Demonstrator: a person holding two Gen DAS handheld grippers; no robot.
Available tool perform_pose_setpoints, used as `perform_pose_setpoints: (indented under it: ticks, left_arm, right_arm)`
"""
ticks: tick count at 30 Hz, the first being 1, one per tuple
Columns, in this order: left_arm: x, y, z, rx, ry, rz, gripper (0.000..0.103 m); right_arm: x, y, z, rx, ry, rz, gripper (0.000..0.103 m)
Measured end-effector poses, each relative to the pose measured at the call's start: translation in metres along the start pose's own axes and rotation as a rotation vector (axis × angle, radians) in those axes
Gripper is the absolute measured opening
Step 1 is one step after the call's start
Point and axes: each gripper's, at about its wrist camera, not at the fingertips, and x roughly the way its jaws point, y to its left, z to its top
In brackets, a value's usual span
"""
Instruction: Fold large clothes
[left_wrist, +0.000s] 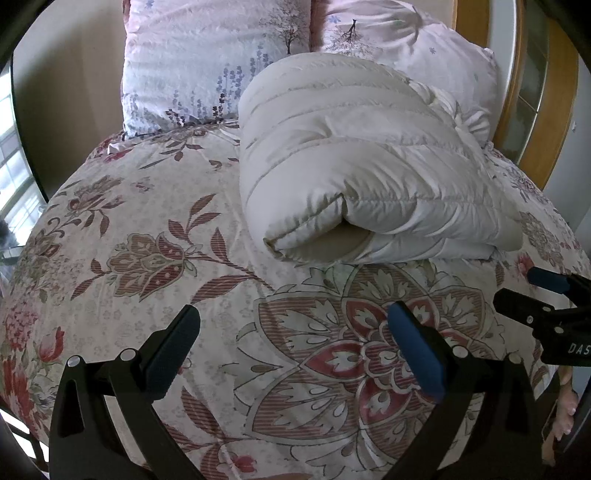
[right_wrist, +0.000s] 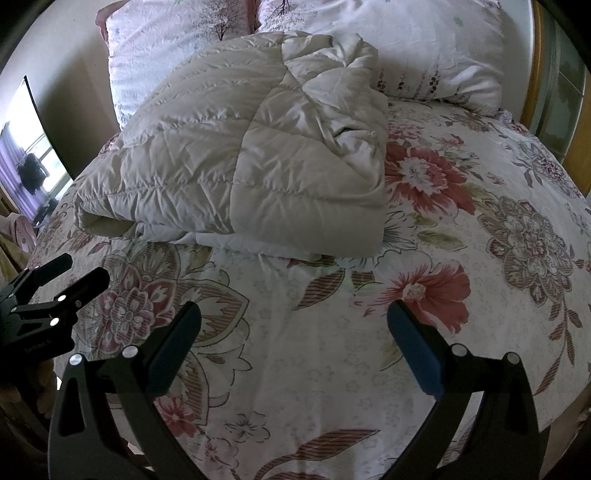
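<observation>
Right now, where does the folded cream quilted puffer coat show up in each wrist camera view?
Left wrist view: the folded cream quilted puffer coat lies right of centre in the upper half, its rolled edge facing the camera.
Right wrist view: the coat lies left of centre in the upper half.
Shared landmark: the pale floral pillows directly behind it.

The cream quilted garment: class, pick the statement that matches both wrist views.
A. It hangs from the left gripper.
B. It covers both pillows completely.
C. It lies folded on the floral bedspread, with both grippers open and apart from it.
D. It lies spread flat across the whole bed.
C: the cream quilted garment sits as a folded bundle on the floral bedspread, while the left gripper and right gripper stand open, holding nothing.
</observation>
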Motion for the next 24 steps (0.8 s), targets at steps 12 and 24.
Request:
perform_pose_setpoints:
  ticks: [12, 24]
  left_arm:
    - [0.0011, 0.0006, 0.0016, -0.007, 0.005, 0.0, 0.102]
    - [0.0035, 0.0036, 0.0016, -0.012, 0.011, -0.003, 0.102]
  right_arm:
    - [0.0019, 0.0012, 0.0001, 0.0, 0.005, 0.001, 0.101]
    - [0.004, 0.0016, -0.0003, 0.0, 0.013, 0.001, 0.101]
